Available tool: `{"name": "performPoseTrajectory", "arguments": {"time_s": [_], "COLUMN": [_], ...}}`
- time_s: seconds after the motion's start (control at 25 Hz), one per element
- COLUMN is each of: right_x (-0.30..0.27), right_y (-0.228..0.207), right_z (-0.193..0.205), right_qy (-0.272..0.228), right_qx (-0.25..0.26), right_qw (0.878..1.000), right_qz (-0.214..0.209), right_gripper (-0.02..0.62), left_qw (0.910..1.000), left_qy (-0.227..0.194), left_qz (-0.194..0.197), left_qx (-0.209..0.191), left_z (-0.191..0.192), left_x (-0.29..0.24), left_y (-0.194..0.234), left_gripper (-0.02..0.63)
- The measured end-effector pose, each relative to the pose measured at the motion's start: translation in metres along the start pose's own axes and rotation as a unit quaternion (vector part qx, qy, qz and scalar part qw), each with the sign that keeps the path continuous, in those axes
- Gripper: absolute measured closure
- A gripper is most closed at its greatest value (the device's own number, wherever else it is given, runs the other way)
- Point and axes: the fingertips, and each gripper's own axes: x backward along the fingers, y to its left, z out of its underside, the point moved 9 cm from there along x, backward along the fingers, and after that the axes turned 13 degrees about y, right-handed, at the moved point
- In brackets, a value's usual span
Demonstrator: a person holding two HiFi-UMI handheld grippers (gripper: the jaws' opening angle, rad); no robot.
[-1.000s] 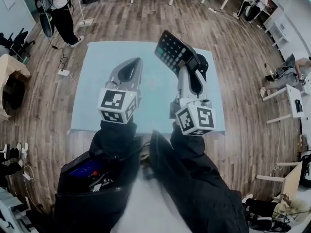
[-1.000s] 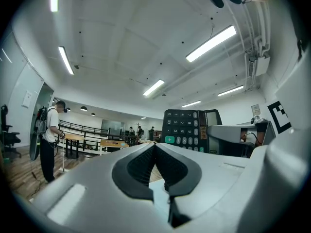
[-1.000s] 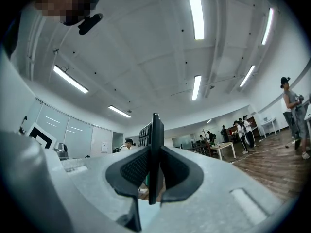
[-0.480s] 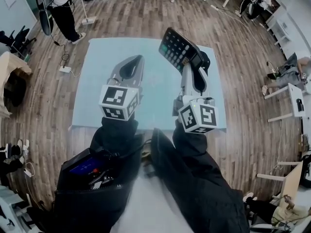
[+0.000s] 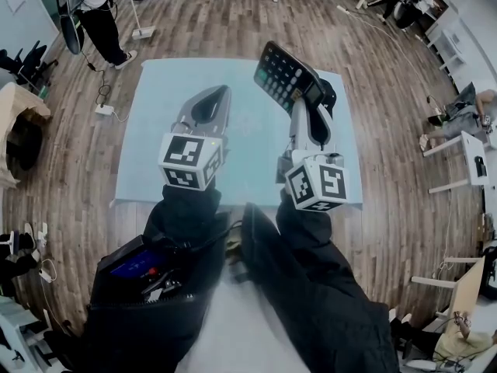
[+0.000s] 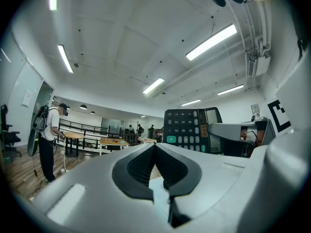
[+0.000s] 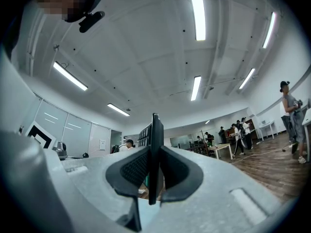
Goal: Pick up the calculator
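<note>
We hold the calculator (image 5: 286, 78) clear of the table (image 5: 155, 130), clamped in our right claw (image 5: 314, 98).
Only the right gripper view shows it edge-on, a thin dark slab pinched between the jaws. Our head view shows its black keypad face, tilted. The right claw tips slightly upward over the table, and our left claw (image 5: 211, 98), closed and empty, hovers level over it.

We read this as a big open-plan office or lab-type workspace. Wood-plank floor (image 5: 388, 92), long ceiling strip lights (image 7: 196, 4), glass partition walls (image 7: 53, 123). We see a pale blue table (image 5: 155, 130) mid-room, white desks (image 5: 466, 162) at the edges, wooden-top tables (image 6: 114, 141) further back, a black office chair (image 5: 27, 64), and a power strip (image 5: 102, 116) on the floor. Several people are standing about, including one person (image 6: 47, 140) with a backpack.
</note>
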Motion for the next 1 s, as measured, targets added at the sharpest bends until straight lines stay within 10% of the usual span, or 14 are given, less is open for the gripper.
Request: {"name": "performPoseTrajectory", "arguments": {"time_s": [1.0], "right_x": [-0.0039], "right_y": [-0.0018], "right_z": [0.0001], "right_qy": [0.006], "right_qx": [-0.001], "right_qw": [1.000], "right_qz": [-0.004], "right_gripper": [0.545], "left_qw": [1.0000], "left_qy": [0.004], "left_qz": [0.000], "left_qx": [0.005], "left_z": [-0.0015], "left_x": [-0.0034], "left_y": [0.0004], "left_gripper": [0.609]}}
